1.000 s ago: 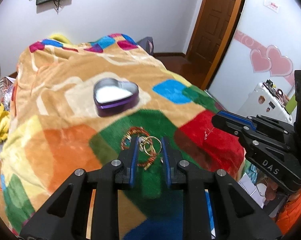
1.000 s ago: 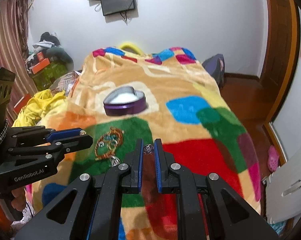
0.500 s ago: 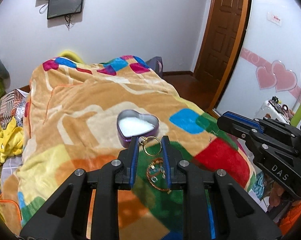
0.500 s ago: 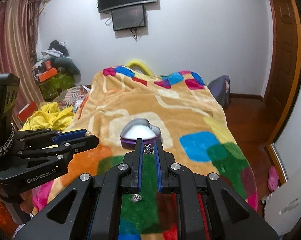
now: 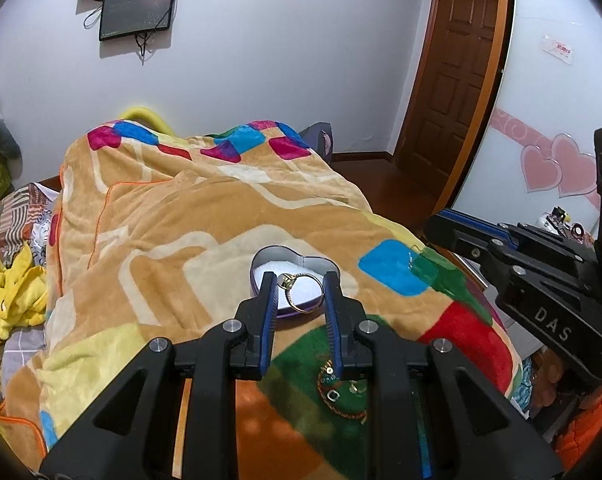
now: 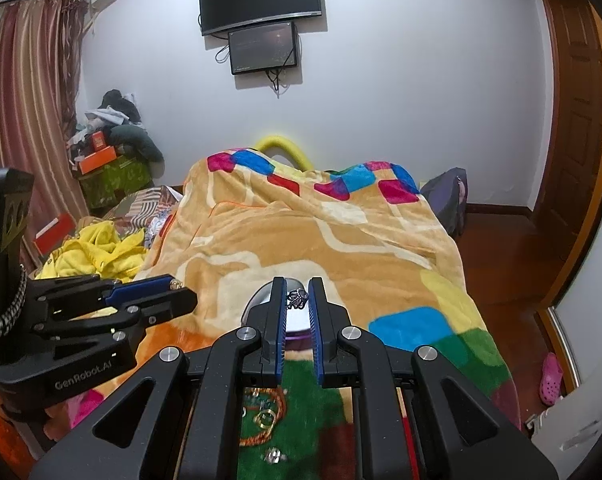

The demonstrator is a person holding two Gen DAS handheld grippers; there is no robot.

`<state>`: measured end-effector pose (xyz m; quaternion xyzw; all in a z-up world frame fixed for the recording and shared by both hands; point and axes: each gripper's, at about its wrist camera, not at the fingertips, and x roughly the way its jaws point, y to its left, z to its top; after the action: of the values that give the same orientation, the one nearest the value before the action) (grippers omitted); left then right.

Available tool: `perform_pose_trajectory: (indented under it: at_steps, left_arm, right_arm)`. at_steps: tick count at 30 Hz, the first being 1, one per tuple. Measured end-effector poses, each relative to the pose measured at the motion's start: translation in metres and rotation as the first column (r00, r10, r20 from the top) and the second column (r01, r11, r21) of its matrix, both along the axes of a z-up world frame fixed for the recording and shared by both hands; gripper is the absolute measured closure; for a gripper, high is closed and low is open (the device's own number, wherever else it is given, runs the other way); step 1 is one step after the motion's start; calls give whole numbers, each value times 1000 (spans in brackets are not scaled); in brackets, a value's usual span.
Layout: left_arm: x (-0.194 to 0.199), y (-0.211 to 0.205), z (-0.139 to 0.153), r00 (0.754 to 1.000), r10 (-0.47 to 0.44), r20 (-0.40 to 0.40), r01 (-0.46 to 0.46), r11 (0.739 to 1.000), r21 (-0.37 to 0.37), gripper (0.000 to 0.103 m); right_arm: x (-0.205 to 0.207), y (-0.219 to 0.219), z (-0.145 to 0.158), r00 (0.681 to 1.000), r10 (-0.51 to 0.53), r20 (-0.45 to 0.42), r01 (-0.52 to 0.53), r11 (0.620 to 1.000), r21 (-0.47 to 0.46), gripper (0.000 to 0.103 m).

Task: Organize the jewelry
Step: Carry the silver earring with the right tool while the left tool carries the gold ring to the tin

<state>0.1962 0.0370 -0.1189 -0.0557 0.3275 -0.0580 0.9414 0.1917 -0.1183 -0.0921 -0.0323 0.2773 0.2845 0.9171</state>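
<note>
A gold ring (image 5: 299,292) with a small stone sits between the blue pads of the left gripper (image 5: 299,286), which is clamped on it from both sides. In the left wrist view the ring appears in front of the open heart-shaped tin (image 5: 295,266), a purple tin with a white inside; whether the ring is above the tin or only before it, I cannot tell. The right gripper (image 6: 298,296) is closed on a small silver jewel (image 6: 298,298), dark and ornate, which is pinched near the tips of its pads. In the right wrist view the tin (image 6: 257,300) is mostly hidden behind these fingers.

The tin stands on a colourful blanket (image 5: 189,216), on a pale beige part of it. Nearer to the cameras, on a green patch of the blanket, lie the other jewelry pieces (image 6: 267,416): a reddish braided bracelet (image 5: 341,400) and some small gold and silver items, partly hidden under the gripper bodies.

Each gripper is visible in the other's view, the right one (image 5: 541,280) at the right edge and the left one (image 6: 101,308) at the left edge. Beside the blanket lies yellow clothing (image 6: 97,256). On the white wall behind hang two dark screens (image 6: 261,16), and a wooden door (image 5: 457,92) is at the right.
</note>
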Motion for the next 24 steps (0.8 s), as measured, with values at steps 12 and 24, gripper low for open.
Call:
perform_pose_trajectory:
  at_steps: [12,24]
  left_arm:
    - [40,7,-22,998,-5,-61,4,1000,-9,81]
    - [76,13,-53,987,-38,-154,33,999,-36,81]
  right_arm:
    - [35,12,-19,997,25,-69,-24,1000,15,93]
    - [67,22,-45,980,90,-177,-89,996,13,93]
